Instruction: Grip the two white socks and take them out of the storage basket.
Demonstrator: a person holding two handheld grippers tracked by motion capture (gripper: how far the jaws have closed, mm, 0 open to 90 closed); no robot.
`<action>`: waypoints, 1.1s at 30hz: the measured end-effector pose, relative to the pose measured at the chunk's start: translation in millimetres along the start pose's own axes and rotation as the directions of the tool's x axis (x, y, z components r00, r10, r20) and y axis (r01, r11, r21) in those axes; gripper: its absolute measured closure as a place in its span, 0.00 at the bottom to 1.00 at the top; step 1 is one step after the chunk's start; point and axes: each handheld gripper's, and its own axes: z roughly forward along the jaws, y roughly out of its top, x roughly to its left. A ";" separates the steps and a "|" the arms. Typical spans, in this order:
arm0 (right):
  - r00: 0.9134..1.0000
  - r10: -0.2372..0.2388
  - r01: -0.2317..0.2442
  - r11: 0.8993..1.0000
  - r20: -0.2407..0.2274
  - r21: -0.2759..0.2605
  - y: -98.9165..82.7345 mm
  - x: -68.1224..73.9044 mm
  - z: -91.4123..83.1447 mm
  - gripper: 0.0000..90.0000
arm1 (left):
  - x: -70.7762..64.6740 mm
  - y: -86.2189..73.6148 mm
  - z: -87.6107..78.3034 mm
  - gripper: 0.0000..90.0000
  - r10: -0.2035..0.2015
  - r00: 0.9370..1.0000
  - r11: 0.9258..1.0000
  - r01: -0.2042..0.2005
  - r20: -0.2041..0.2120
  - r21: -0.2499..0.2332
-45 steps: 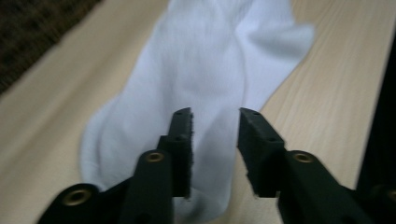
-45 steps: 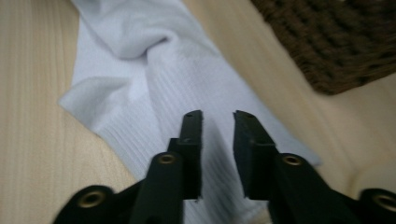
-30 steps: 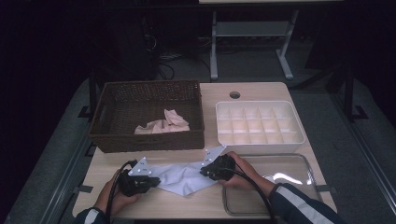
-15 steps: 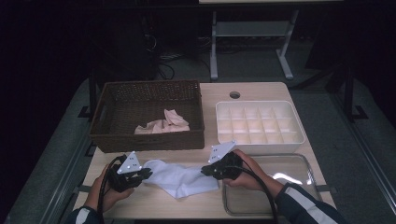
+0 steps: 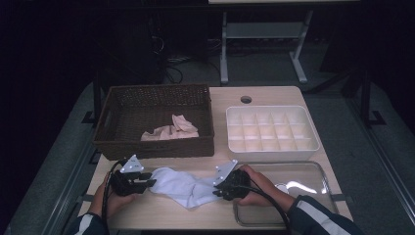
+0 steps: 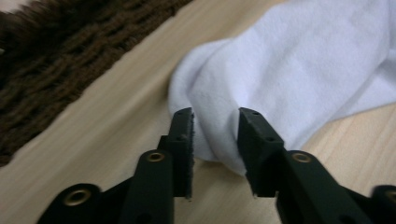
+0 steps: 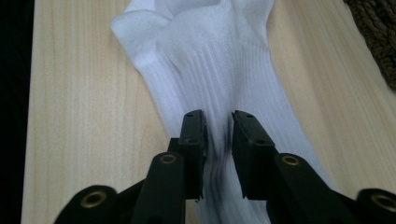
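High view: white knitted cotton sock point(image 5: 183, 185) lies crumpled flat on the light wooden table point(image 5: 274, 95), near the front edge, stretched between the left gripper point(image 5: 147, 182) and the right gripper point(image 5: 219, 188). Dark brown woven wicker basket point(image 5: 112, 117) behind it holds one pale pink crumpled cloth point(image 5: 171, 129). White plastic tray with a grid of compartments point(image 5: 313, 134) at back right, compartments bare. Clear shallow rectangular tray point(image 5: 313, 171) at front right, beside the right hand.

Left gripper view: smooth rounded sock end sits between the jaws. Jaws have just been opening; a gap shows on the left pad side, grip released. Basket weave at top left.

Right gripper view: ribbed cuff end, a detail lost from above. Fabric bunches between the jaws, which have just been opening; pads loosened, no longer pinching.
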 end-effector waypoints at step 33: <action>0.992 0.084 -0.084 0.996 0.096 -0.001 -10.9 -9.4 -10.8 0.76 | 8.8 16.5 -32.0 0.96 -0.010 1.000 0.993 0.008 -0.014 -0.120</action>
